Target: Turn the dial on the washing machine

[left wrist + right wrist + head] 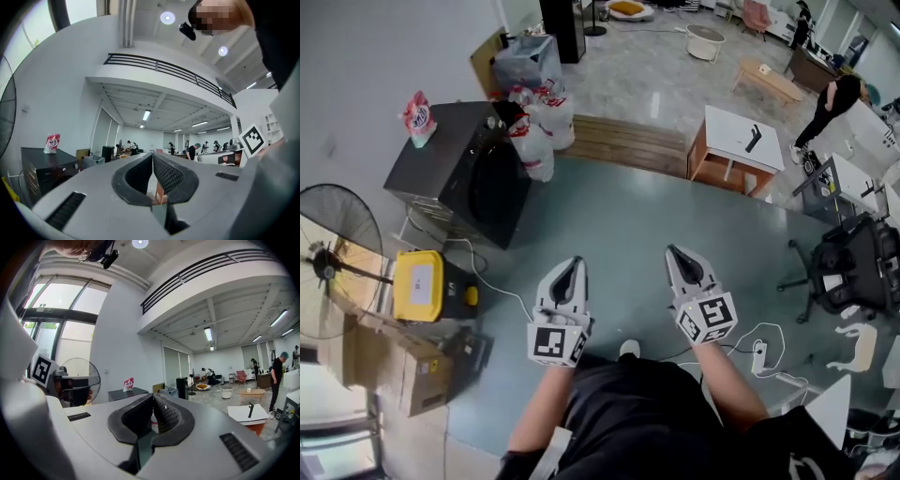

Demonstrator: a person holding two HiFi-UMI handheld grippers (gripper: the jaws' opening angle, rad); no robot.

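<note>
Both grippers are held low in front of the person, above the grey-green floor, and neither touches anything. The left gripper (573, 266) has its jaws pressed together with nothing between them. The right gripper (679, 253) is the same, closed and empty.

The black washing machine (450, 164) stands well apart from both pairs of jaws. It is ahead and off to the left, nearer the left gripper, and its round door faces the open floor. Its dial is too small to pick out with certainty. A red-and-white pouch (417, 118) sits on top of the machine, and white bags (539, 131) stand just beside it.
</note>
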